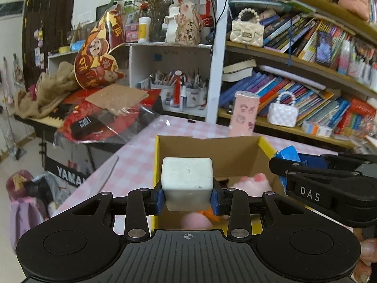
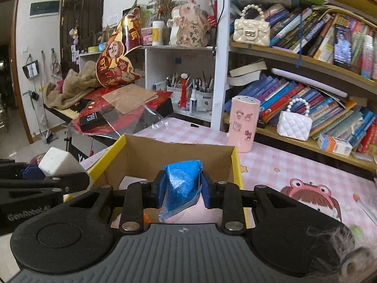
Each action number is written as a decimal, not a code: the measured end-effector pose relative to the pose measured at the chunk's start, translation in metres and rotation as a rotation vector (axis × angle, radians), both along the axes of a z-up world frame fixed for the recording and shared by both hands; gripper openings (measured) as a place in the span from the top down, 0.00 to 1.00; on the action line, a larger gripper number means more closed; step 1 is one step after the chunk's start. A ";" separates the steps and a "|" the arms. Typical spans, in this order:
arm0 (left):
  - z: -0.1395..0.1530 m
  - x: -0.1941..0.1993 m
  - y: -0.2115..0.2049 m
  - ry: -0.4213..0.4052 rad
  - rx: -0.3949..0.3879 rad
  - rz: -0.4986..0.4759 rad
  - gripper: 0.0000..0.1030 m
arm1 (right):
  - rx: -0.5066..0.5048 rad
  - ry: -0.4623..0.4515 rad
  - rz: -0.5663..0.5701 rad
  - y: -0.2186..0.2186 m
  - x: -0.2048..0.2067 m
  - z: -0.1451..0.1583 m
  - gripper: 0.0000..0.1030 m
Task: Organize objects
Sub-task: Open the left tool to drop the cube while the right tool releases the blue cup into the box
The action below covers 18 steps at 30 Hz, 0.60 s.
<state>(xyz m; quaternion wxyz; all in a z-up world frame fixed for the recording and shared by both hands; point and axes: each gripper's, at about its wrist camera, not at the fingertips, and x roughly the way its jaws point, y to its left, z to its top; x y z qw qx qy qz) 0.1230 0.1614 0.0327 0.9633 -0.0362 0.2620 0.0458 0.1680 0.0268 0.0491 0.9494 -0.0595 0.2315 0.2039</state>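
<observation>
My left gripper [image 1: 187,200] is shut on a white cube [image 1: 187,182] and holds it above the open cardboard box [image 1: 235,155] with yellow edges. A pink plush toy [image 1: 253,185] lies inside the box. My right gripper [image 2: 181,192] is shut on a crumpled blue packet [image 2: 181,186] above the same box [image 2: 165,155]. In the left wrist view the right gripper [image 1: 280,167] comes in from the right with the blue packet [image 1: 288,155]. In the right wrist view the left gripper [image 2: 35,181] and its white cube [image 2: 59,161] show at the left.
The box stands on a pink checked tablecloth [image 2: 294,165]. A pink cylinder with stickers [image 2: 243,127] stands behind the box. A crowded bookshelf [image 2: 318,89] with two small handbags runs along the right. A keyboard piled with cloth and red bags [image 2: 113,108] is at the left.
</observation>
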 end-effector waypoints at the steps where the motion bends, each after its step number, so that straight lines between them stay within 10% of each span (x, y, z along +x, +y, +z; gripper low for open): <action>1: -0.002 0.006 -0.002 0.004 0.012 0.004 0.66 | -0.005 0.007 0.011 0.002 0.009 -0.003 0.72; 18: -0.048 0.091 -0.016 0.195 0.112 0.046 0.66 | -0.197 0.177 0.200 0.037 0.118 -0.054 0.72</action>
